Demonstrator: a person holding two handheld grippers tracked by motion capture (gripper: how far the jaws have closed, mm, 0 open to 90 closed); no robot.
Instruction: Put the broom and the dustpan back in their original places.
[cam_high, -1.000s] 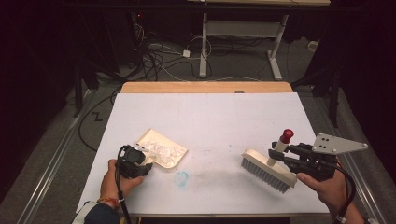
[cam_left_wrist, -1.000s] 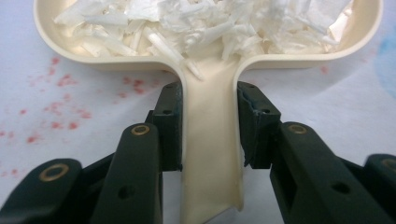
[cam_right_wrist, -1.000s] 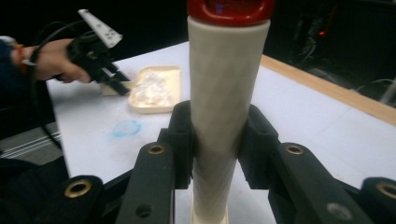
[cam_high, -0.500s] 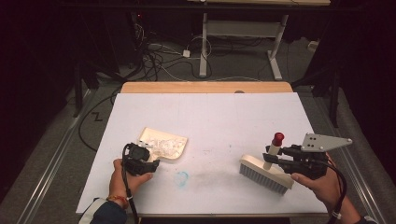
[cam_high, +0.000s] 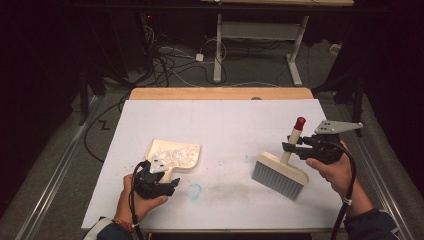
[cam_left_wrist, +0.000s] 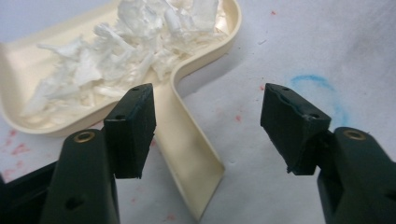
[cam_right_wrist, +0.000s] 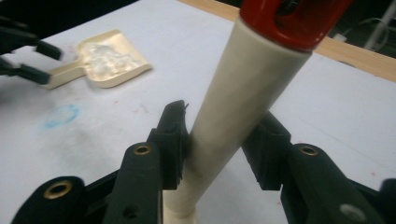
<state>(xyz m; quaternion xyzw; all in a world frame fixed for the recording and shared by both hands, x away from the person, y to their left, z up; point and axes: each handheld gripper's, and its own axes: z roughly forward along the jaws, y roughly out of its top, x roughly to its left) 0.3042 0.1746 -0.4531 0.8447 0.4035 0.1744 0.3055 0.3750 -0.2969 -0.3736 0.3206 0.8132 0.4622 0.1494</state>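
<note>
A cream plastic dustpan heaped with crumpled white shreds lies toward the near left of the white paper-covered table. The left gripper gapes wide, its 2 jaws astride the pan's flat handle without touching it. Near the right edge, the right gripper clamps the smooth cream, red-capped handle of a grey-bristled brush
</note>
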